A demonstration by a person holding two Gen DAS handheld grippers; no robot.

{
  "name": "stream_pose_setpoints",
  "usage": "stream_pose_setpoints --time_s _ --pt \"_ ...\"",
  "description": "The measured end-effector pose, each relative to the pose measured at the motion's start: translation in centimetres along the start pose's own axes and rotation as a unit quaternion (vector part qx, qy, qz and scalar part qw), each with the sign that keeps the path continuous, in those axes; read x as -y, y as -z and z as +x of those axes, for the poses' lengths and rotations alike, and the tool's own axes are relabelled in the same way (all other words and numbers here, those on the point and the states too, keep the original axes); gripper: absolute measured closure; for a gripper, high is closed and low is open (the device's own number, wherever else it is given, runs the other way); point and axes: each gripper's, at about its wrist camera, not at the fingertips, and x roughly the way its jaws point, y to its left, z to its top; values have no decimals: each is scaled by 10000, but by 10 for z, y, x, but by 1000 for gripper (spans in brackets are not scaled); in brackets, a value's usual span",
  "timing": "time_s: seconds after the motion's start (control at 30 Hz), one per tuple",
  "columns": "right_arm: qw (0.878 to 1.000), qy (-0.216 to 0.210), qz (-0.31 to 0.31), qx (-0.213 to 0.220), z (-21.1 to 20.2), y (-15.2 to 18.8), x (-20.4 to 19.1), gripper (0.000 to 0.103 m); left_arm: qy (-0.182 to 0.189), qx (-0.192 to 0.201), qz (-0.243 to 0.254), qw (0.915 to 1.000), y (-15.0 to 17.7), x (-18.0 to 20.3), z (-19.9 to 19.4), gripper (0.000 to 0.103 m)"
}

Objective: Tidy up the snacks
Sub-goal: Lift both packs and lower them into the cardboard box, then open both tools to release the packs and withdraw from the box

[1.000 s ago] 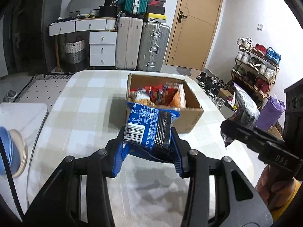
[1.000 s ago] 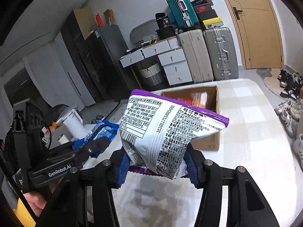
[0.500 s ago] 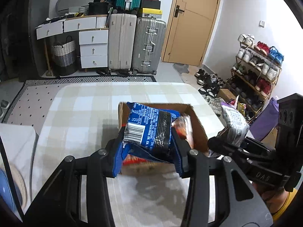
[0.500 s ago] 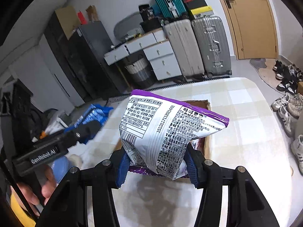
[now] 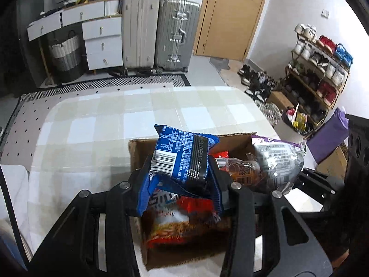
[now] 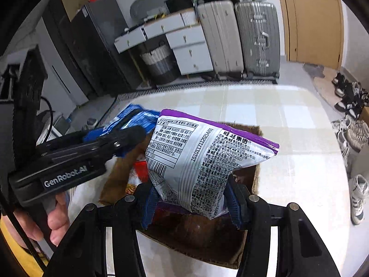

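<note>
over the checked tablecloth (image 5: pixel 96 124), both hand-held grippers clench snack bags above a cardboard box (image 5: pixel 138 152).

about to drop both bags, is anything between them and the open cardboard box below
Nothing visible blocks either drop. The blue snack packet in the left gripper and the silver-and-purple snack bag in the right gripper hang over the brown cardboard box. Red snack packets already lie inside it, so both would land on those.

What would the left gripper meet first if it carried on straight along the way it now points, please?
Probably the snack packets already in the cardboard box: the left gripper, shut on the blue packet, points down into its open top. Depth is uncertain.
</note>
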Motion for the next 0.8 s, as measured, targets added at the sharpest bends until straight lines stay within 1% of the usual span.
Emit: stream_pose_setpoints --time_s 0.13,0.2,0.33,0.6,0.7,0.8 --pt "9996 -132 55 -260 15 2 5 51 5 -105 9 9999 -3 -2 23 63" --pt "9995 -108 35 -309 19 3 7 51 22 -161 32 9999 0 1 32 63" --pt "9984 -139 28 -546 31 4 9 51 28 -261 27 9997 7 2 45 63" --pt "9971 -190 -102 -731 36 8 6 51 -30 -412 91 9991 15 3 70 63" --pt "9967 -165 -143 -779 38 8 5 51 -178 -421 87 9989 19 4 76 63" --pt "9965 -128 -181 -804 39 7 4 51 -96 -452 37 9989 20 5 82 63"
